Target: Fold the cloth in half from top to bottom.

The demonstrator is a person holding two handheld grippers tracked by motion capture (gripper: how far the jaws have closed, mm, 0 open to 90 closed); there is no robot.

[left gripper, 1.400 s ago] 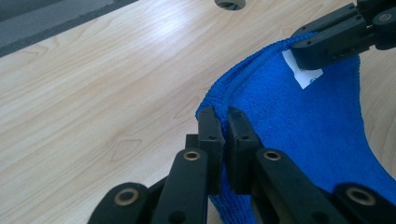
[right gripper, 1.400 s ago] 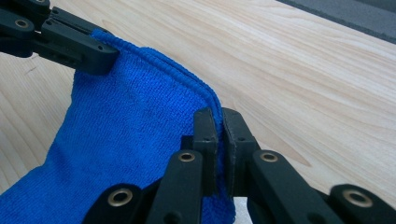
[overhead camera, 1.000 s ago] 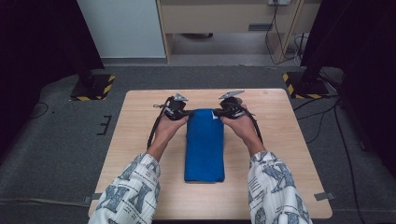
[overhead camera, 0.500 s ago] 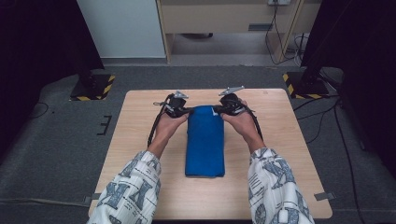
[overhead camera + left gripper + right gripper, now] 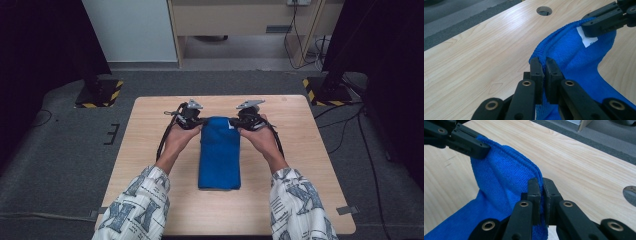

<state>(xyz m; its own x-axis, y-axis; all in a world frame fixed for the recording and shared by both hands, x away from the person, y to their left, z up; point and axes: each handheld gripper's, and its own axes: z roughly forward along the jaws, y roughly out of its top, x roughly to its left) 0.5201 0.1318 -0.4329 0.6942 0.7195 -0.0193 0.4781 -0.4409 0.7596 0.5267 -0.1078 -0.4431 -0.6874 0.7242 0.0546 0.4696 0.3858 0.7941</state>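
Soft, light, limp blue microfibre towel (image 5: 219, 152), folded long, lying mid-surface on the pale wood surface (image 5: 310, 165). Far corners pinched: left gripper (image 5: 543, 65) and right gripper (image 5: 541, 185), jaws clamped tight on the hemmed edge (best hold there). Grey carpet (image 5: 60, 165) around, dark curtains (image 5: 45, 45) beside.
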